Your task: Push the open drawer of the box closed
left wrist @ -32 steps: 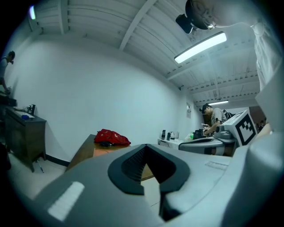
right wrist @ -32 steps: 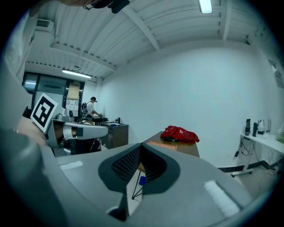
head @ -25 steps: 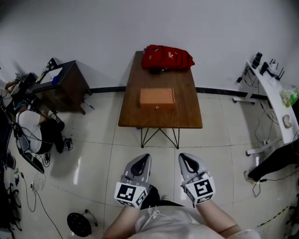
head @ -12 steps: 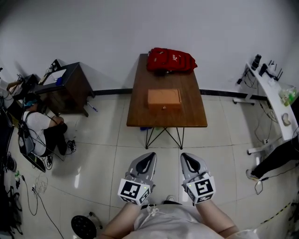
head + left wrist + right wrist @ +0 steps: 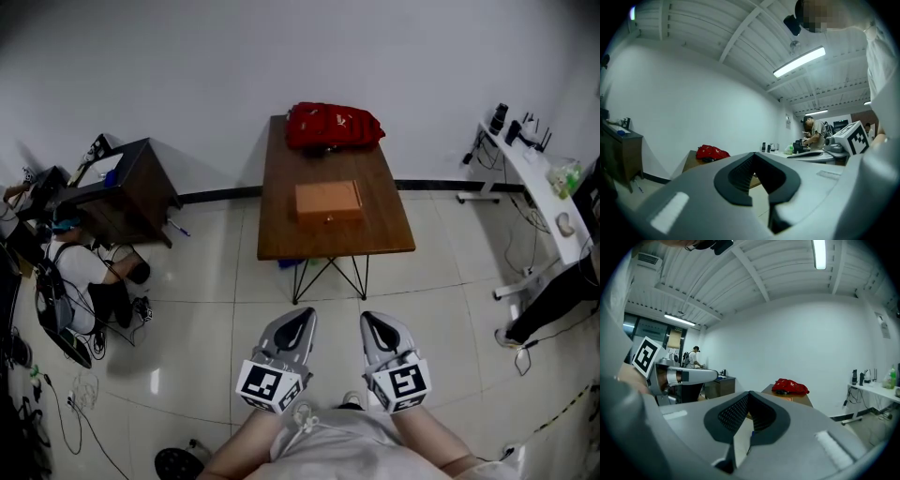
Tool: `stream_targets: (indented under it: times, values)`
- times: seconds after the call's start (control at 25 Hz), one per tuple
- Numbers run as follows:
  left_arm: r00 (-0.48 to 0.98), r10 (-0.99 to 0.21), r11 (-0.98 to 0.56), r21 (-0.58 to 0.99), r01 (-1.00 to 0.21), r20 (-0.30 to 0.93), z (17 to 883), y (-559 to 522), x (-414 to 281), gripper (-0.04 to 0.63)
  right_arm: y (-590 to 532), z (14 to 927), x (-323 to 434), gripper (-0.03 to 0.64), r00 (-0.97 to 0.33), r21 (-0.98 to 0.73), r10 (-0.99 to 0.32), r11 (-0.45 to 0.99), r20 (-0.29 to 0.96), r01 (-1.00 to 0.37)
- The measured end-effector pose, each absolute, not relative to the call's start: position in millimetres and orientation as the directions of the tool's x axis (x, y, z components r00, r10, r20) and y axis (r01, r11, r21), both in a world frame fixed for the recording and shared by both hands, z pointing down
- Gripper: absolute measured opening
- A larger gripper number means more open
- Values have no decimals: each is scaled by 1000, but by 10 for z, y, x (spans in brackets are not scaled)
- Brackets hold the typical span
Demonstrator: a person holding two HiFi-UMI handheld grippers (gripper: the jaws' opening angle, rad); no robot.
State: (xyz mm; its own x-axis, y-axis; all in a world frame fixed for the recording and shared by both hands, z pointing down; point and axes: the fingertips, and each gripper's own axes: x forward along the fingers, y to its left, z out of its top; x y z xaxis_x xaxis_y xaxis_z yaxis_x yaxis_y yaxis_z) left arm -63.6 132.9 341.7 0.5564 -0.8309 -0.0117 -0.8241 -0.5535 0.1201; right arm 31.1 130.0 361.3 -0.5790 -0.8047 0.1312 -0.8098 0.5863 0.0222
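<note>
- Open tile floor point(image 5: 431, 309) lies between the left gripper point(image 5: 301, 316), the right gripper point(image 5: 368, 320) and the table point(image 5: 279, 239).
- The table's near strip, in front of the box point(image 5: 328, 201), is bare wood, and a bare strip runs along each side of the box.
- A red bag point(image 5: 334, 126) fills the far end behind the box, close to the wall point(image 5: 187, 75).
- Thin legs point(image 5: 323, 274) cross under the table's near edge.
- Left side: cabinet point(image 5: 127, 183), a seated person point(image 5: 89, 272) and cables point(image 5: 56, 375), well apart from the table.
- Right side: a white desk point(image 5: 539, 202), also well apart.

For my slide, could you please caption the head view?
Left gripper and right gripper, both shut, face a table holding box and red bag.
</note>
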Motion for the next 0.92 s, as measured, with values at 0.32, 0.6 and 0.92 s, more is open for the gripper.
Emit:
stream_targets:
  times: [0.32, 0.6, 0.92]
  values:
    - [562, -827, -562, 60, -825, -12, 3373, 1348, -614, 6, 1262, 3558, 292, 8, -585, 46, -804, 592, 106, -805]
    - [554, -832, -554, 57, -831, -16, 3370, 1302, -553, 6, 1212, 3569, 302, 8, -601, 64, -793, 608, 103, -791]
    - [544, -839, -544, 65, -836, -18, 3409, 1255, -550, 6, 1161, 3585, 299, 8, -609, 88, -787, 617, 99, -782]
